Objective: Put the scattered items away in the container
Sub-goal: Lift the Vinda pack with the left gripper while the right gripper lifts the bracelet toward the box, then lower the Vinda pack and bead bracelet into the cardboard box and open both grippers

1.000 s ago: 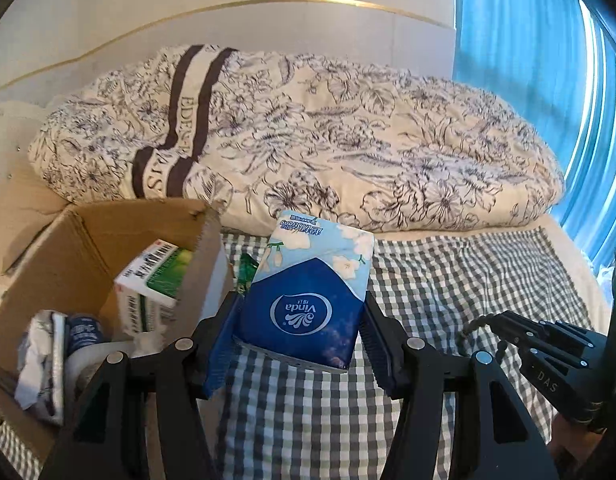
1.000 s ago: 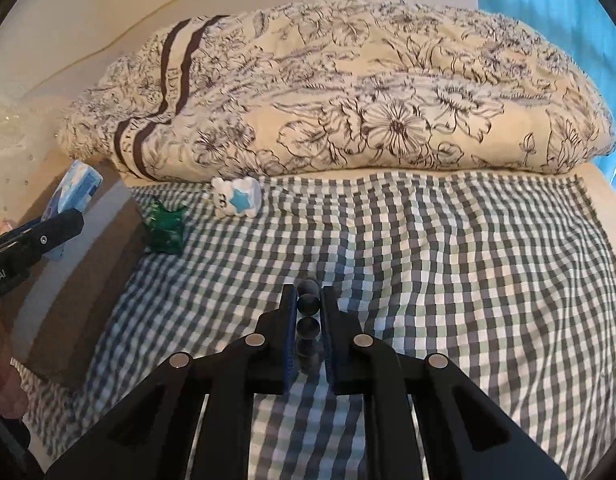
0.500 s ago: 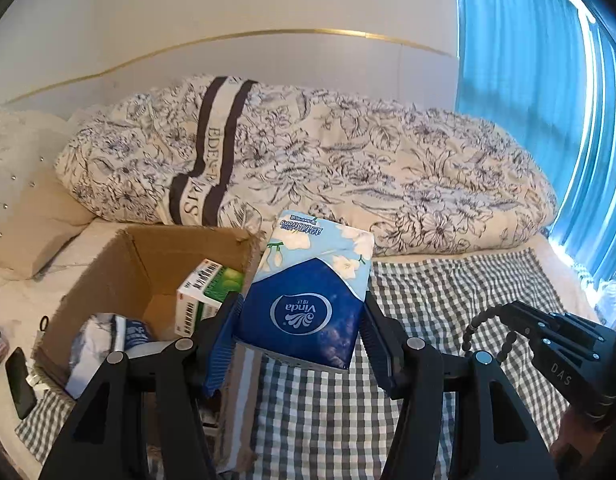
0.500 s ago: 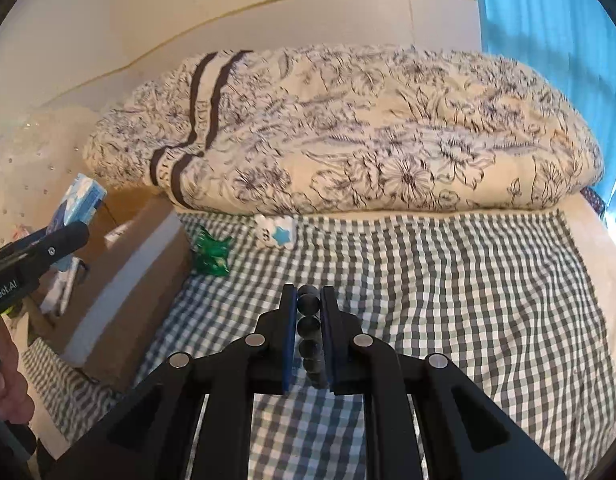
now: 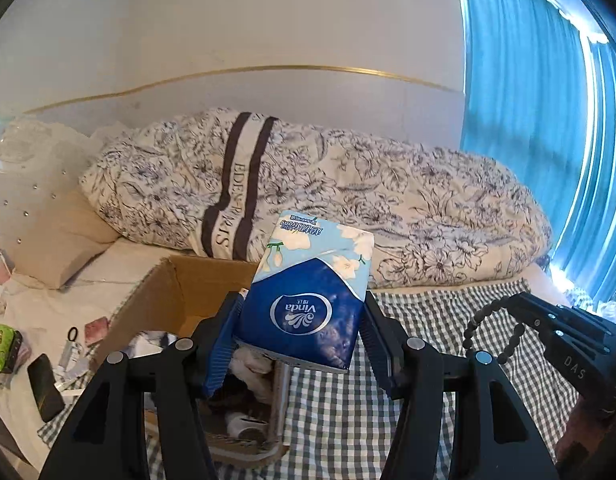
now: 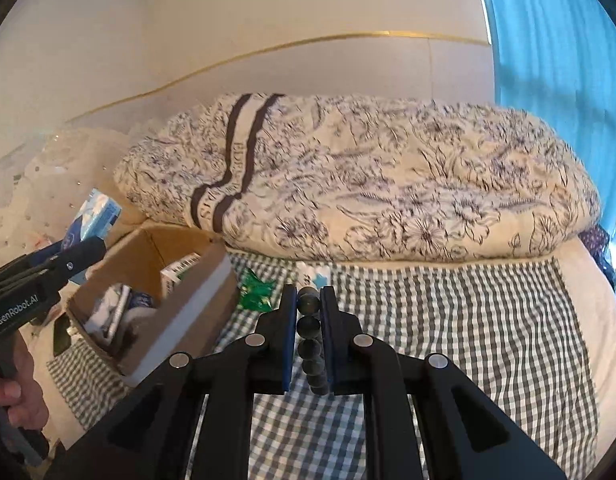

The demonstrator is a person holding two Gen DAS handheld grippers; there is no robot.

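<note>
Both grippers are holding items above the bed, beside the box

The left gripper [image 5: 304, 328] is gripping a blue tissue pack [image 5: 308, 300] between its pads, the pack standing upright with its logo upside down; the open cardboard box [image 5: 164, 304] is lying below and to the left of this gripper, already holding a small carton [image 6: 180, 270] and crumpled packets. The right gripper [image 6: 308, 320] is clenching a string of dark beads [image 6: 309, 326], the beads stacked in a line between its nearly closed pads and, in the left view, looping out [image 5: 491, 336] from its tip. Ahead of the right gripper a green wrapper [image 6: 258, 292] and a small white-and-blue star item [image 6: 315, 276] are lying on the checked blanket [image 6: 467, 320], just right of the box, with the floral duvet [image 6: 387, 184] beyond them
</note>
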